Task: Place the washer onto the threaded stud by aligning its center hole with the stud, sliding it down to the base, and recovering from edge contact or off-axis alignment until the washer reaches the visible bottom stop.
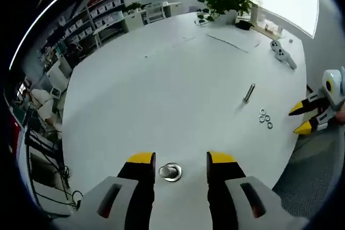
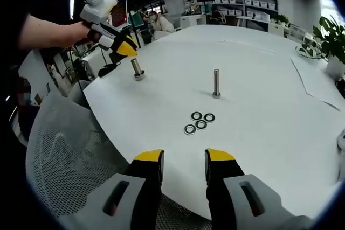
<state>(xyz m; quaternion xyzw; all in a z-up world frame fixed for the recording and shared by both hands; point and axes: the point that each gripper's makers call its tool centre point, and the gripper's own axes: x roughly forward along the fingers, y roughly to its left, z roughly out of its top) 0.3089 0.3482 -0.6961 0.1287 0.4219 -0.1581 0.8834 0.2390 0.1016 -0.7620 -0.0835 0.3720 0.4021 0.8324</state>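
Washers: four loose on white table, near upright threaded stud | left gripper: jaws apart around second stud | right gripper: jaws apart, empty.

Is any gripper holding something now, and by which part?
Nothing is held: the left gripper straddles a stud with open fingers; the right gripper is empty.

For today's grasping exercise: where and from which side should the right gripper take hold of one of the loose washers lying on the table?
The washers lie flat on the table in a tight cluster before the right gripper. Probably best: come from above, jaws spanning the outer rim of the nearest washer, on its free near side.
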